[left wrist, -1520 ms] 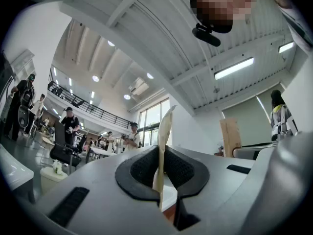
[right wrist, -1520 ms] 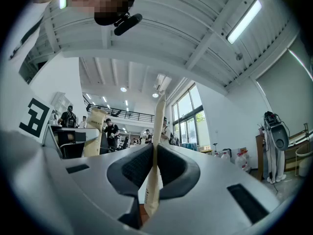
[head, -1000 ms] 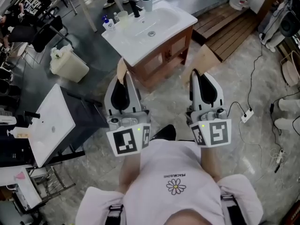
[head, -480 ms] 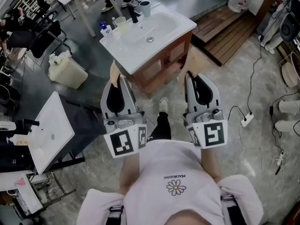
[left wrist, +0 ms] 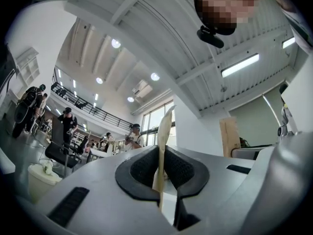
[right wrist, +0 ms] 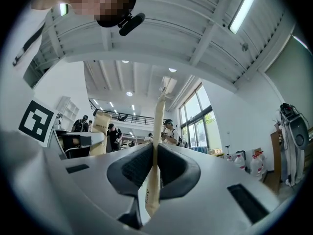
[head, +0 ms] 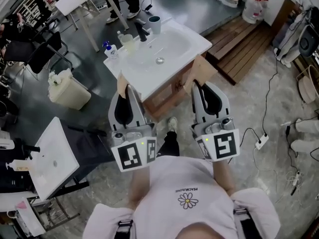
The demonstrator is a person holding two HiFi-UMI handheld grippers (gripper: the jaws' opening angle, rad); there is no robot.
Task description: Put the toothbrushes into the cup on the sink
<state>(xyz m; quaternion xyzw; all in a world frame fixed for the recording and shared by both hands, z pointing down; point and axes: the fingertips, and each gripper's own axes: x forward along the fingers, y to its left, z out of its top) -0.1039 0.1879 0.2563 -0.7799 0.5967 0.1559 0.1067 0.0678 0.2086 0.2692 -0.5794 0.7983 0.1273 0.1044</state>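
In the head view both grippers are held out in front of my chest, jaws pointing away. My left gripper (head: 128,90) is shut on a flat tan paper-wrapped toothbrush (head: 122,85); in the left gripper view that packet (left wrist: 163,131) stands edge-on between the pads. My right gripper (head: 198,85) is shut on a second tan packet (head: 202,69), seen upright in the right gripper view (right wrist: 157,126). Ahead stands the white sink (head: 187,48) on a wooden cabinet. A grey-blue cup (head: 155,25) and a pale cup (head: 127,41) sit at its far rim beside the black tap (head: 141,31).
A blue-capped soap bottle (head: 110,50) stands on the sink's left corner. A cream bin (head: 69,88) is on the floor to the left, another white basin (head: 52,156) nearer left. A wooden pallet (head: 248,39) lies right of the sink; cables and a power strip (head: 260,144) trail at right.
The sink has drawn closer to the grippers as I walk toward it, and both grippers sit a little higher in the head view. Both keep their hold on the packets.
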